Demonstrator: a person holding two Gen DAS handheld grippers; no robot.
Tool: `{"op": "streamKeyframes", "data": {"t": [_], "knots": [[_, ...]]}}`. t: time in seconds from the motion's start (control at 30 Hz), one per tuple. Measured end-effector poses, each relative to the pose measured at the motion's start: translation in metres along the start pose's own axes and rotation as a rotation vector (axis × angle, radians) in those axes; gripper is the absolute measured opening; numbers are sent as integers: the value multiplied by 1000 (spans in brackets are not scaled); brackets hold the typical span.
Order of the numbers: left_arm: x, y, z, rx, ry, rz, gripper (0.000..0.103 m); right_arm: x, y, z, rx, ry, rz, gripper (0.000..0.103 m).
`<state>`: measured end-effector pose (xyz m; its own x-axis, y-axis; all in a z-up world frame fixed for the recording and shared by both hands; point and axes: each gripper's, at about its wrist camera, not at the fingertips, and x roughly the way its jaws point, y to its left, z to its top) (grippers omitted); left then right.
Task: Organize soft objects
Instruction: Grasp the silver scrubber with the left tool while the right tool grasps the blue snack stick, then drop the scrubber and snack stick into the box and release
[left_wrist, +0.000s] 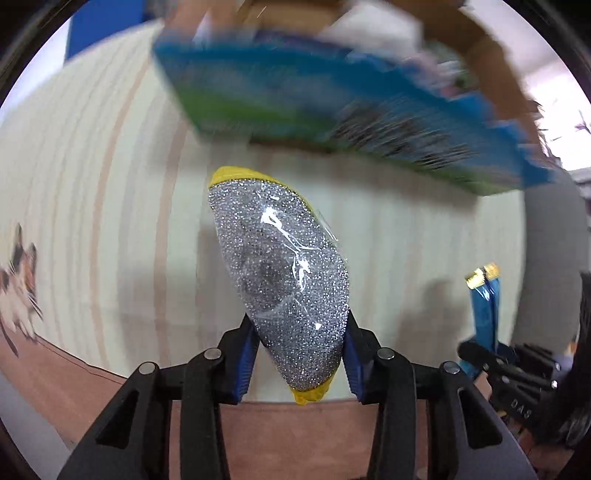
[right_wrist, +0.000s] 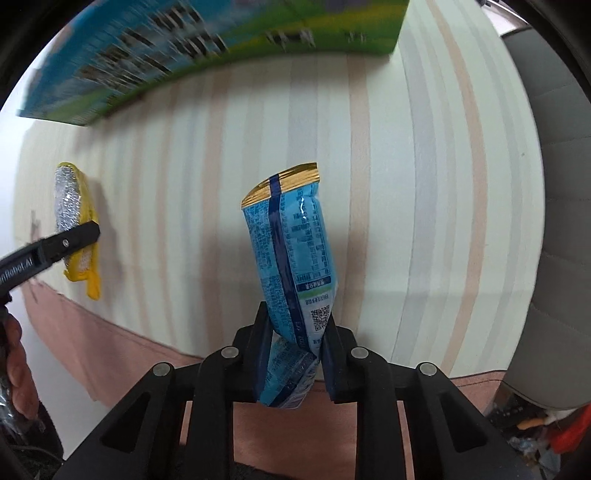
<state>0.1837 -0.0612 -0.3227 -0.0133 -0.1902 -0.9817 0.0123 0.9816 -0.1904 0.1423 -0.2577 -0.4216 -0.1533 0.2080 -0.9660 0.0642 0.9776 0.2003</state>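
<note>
My left gripper (left_wrist: 301, 332) is shut on a silver glitter scouring sponge (left_wrist: 280, 266) with a yellow back, wrapped in clear film, held above the striped cloth. It also shows in the right wrist view (right_wrist: 70, 206) at the left, with the left gripper (right_wrist: 74, 236) on it. My right gripper (right_wrist: 295, 332) is shut on a blue snack packet (right_wrist: 291, 251) with a gold top seal. The packet shows in the left wrist view (left_wrist: 485, 306) at the right. A blue-and-green cardboard box (left_wrist: 314, 99) stands ahead, blurred, with soft items inside.
A striped cream tablecloth (right_wrist: 406, 184) covers the table, with a pink border (right_wrist: 110, 350) near me. The box also shows in the right wrist view (right_wrist: 184, 48) at the top. A grey chair (right_wrist: 546, 221) stands at the right. A cat print (left_wrist: 18, 288) is at the cloth's left.
</note>
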Motion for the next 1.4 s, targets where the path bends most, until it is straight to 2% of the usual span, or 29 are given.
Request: {"op": "streamKeyframes", "data": {"t": [0.07, 0.2, 0.3, 0.37, 0.47, 0.57, 0.73, 0.93, 1.07, 1.1, 1.13, 1.2, 1.27, 1.33, 1.4], "knots": [[-36, -17, 4, 46, -53, -19, 38, -35, 4, -1, -19, -46, 49, 25], [-107, -33, 26, 115, -162, -40, 38, -108, 16, 12, -72, -154, 79, 25], [-145, -21, 72, 157, -200, -53, 38, -164, 25, 34, -110, -236, 73, 25], [-159, -26, 98, 189, -225, -18, 38, -194, 27, 59, -127, -281, 43, 25], [-158, -23, 140, 228, -242, 66, 38, -228, 15, 105, -131, -314, -25, 25], [-141, -16, 180, 218, -202, 97, 38, -228, 15, 144, -129, -307, -93, 25], [-83, -11, 229, 192, -124, 143, 38, -199, 8, 225, -130, -246, -199, 25], [-43, 5, 273, 167, -45, 181, 38, -148, 5, 280, -145, -157, -304, 25], [-19, 16, 288, 121, -4, 220, 44, -121, -1, 302, -132, -114, -362, 25], [-15, 18, 290, 114, 6, 221, 50, -116, -3, 307, -127, -102, -400, 25], [-11, 17, 291, 117, 15, 214, 54, -112, -4, 311, -125, -93, -436, 29], [-8, 16, 291, 130, 24, 202, 86, -108, -4, 316, -124, -92, -439, 34], [-9, 14, 289, 143, 16, 200, 90, -109, -3, 319, -121, -86, -388, 59], [-9, 14, 289, 138, 22, 176, 90, -109, 0, 320, -122, -91, -356, 74], [-12, 16, 287, 125, 30, 146, 90, -112, 5, 322, -126, -104, -364, 80]]}}
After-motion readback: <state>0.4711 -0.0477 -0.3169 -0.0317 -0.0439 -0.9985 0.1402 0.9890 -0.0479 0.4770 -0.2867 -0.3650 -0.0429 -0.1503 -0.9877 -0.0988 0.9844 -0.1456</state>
